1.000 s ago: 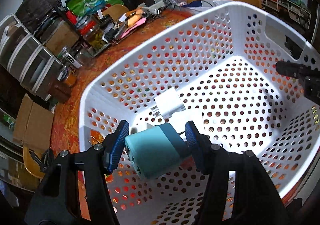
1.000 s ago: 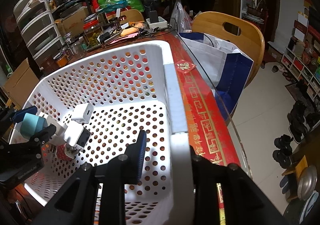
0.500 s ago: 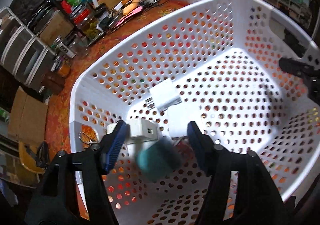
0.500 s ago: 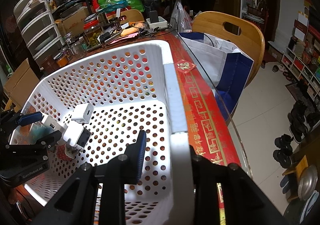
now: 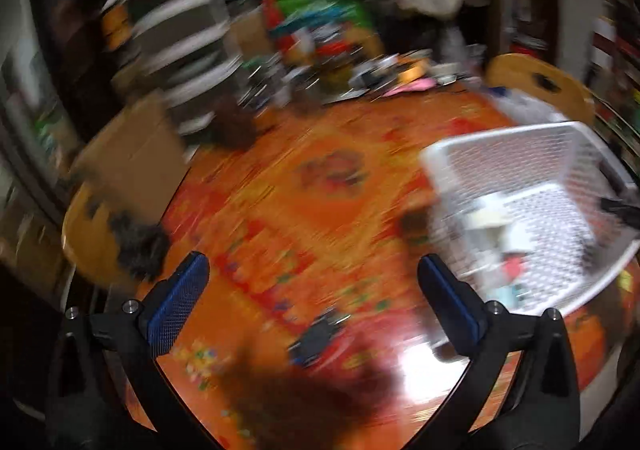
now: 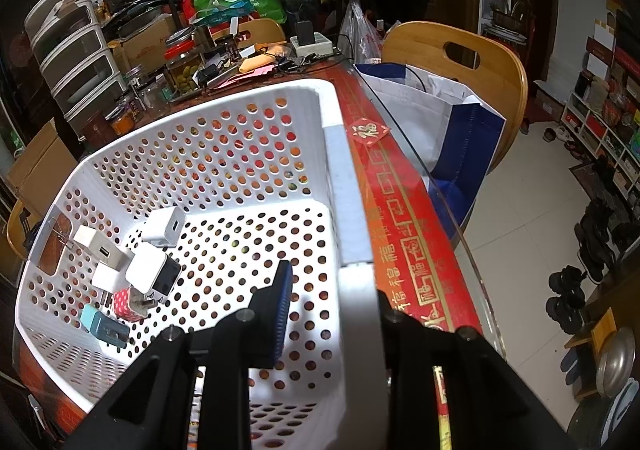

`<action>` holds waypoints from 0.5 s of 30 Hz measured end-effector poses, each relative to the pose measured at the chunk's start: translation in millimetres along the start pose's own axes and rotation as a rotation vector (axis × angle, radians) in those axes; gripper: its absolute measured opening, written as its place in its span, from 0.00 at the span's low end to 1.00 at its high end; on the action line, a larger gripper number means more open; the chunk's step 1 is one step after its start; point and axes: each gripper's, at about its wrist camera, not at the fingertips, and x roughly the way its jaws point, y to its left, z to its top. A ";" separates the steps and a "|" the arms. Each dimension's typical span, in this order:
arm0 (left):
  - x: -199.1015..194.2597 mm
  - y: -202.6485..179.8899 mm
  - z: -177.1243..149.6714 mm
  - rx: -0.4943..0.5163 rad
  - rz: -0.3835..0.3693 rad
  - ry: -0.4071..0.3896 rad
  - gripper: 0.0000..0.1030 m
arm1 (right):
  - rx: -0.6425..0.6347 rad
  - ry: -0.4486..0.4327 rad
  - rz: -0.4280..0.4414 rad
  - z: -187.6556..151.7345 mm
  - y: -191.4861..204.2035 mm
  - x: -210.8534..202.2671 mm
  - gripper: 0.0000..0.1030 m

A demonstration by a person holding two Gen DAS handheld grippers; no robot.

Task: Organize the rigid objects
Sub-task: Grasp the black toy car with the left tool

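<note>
Six chargers, the teal charger [image 6: 103, 326] nearest, lie in the white basket [image 6: 340, 186], whose right wall the right gripper [image 6: 332, 314] clamps, while the left gripper [image 5: 308, 290], jaws released and empty, sweeps blurred over the worktop [image 5: 320, 178], risking a misjudged next pick.

**My right gripper clamped on the basket wall**

My right gripper [image 6: 332, 314] straddles the near wall of the white perforated plastic basket [image 6: 240, 154], one finger inside, one outside. At nine o'clock inside lie several plug adapters: a white cube charger [image 6: 165, 227], a white-and-black cube charger [image 6: 154, 274], a pink dotted plug [image 6: 130, 305] and a teal adapter [image 6: 102, 326].
</note>
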 end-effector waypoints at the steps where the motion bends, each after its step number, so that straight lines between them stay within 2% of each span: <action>1: 13.0 9.4 -10.5 -0.011 -0.002 0.038 1.00 | 0.000 -0.001 -0.002 -0.1 -0.1 0.0 0.26; 3: 37.2 19.1 -32.4 -0.018 0.001 0.101 1.00 | 0.001 0.001 -0.006 -0.4 0.0 -0.3 0.26; 6: 57.6 20.1 -59.8 -0.012 0.015 0.124 1.00 | -0.001 0.005 -0.008 -0.5 -0.3 -0.7 0.26; 8: 69.5 21.5 -75.1 -0.021 -0.008 0.142 1.00 | -0.003 0.009 -0.011 -0.1 0.1 -0.7 0.26; 15: 96.7 13.9 -89.3 -0.017 -0.038 0.164 0.99 | -0.001 0.015 -0.034 1.2 1.1 0.2 0.26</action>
